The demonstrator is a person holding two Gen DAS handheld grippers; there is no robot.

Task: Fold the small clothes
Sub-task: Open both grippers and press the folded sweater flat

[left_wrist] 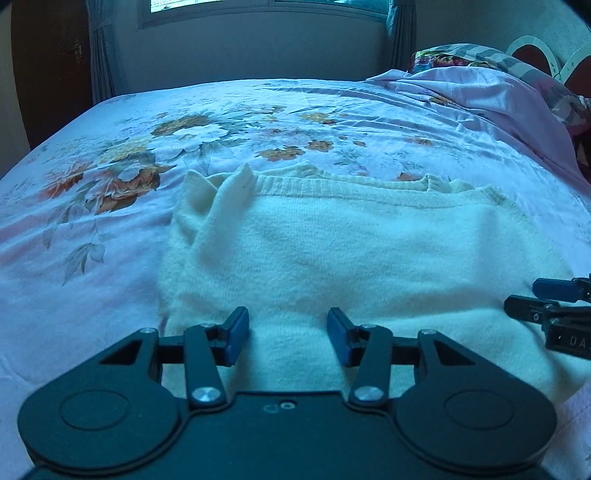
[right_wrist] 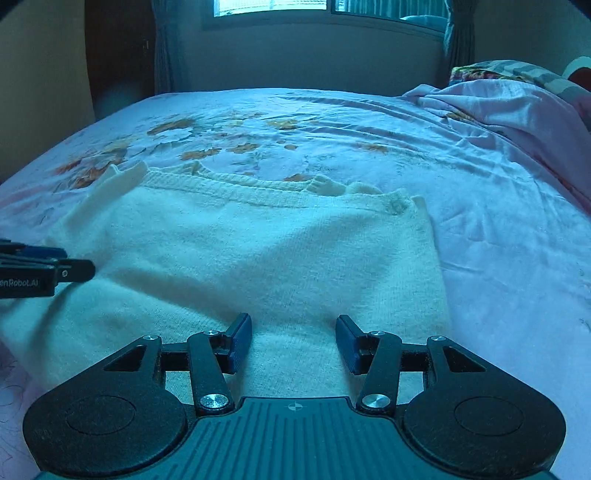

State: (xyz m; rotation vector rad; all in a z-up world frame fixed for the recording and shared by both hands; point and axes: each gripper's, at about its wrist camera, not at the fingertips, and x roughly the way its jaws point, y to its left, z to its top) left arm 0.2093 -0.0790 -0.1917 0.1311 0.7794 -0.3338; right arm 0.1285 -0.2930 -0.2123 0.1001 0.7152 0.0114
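Note:
A cream knitted sweater (left_wrist: 332,240) lies folded on the floral bed sheet (left_wrist: 92,229), its ribbed hem along the far edge and a sleeve end sticking up at the far left. My left gripper (left_wrist: 288,321) hovers over the sweater's near left part, open, with nothing between its blue pads. My right gripper (right_wrist: 293,325) stands open over the near right part of the sweater (right_wrist: 258,251), also holding nothing. Each gripper shows at the edge of the other's view: the right gripper (left_wrist: 532,295) and the left gripper (right_wrist: 79,263).
The bed sheet (right_wrist: 498,240) spreads wide beyond and to both sides of the sweater. A rumpled pink cover (left_wrist: 480,96) and patterned pillows (left_wrist: 454,55) are heaped at the far right. A wall with a window (right_wrist: 269,7) and curtains stands behind the bed.

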